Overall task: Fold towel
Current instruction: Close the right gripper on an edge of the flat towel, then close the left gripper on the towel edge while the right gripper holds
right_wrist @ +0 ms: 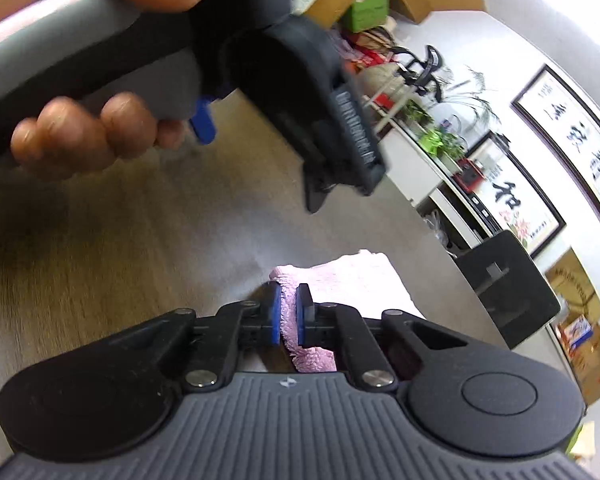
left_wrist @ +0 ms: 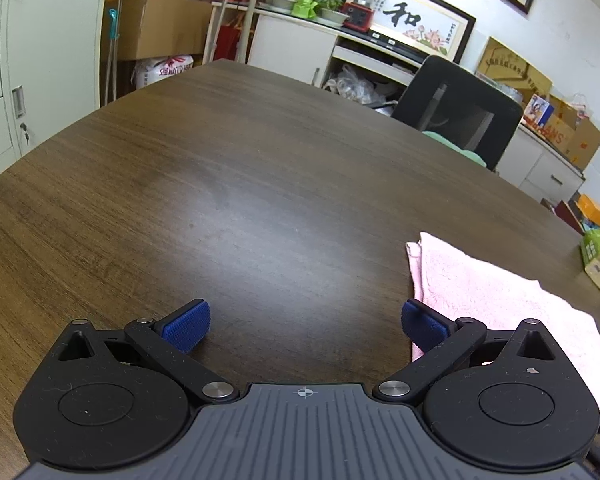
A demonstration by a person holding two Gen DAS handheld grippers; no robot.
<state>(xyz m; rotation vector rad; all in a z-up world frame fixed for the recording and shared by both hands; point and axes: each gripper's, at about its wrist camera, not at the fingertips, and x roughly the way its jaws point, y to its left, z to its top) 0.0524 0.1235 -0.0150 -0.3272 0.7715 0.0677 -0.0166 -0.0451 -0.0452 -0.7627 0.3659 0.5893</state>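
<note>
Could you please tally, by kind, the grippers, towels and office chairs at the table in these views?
Grippers: 2, the left gripper open over the table, the right gripper shut on the towel
Pink towel: 1
Black chair: 1
Total: 4
</note>
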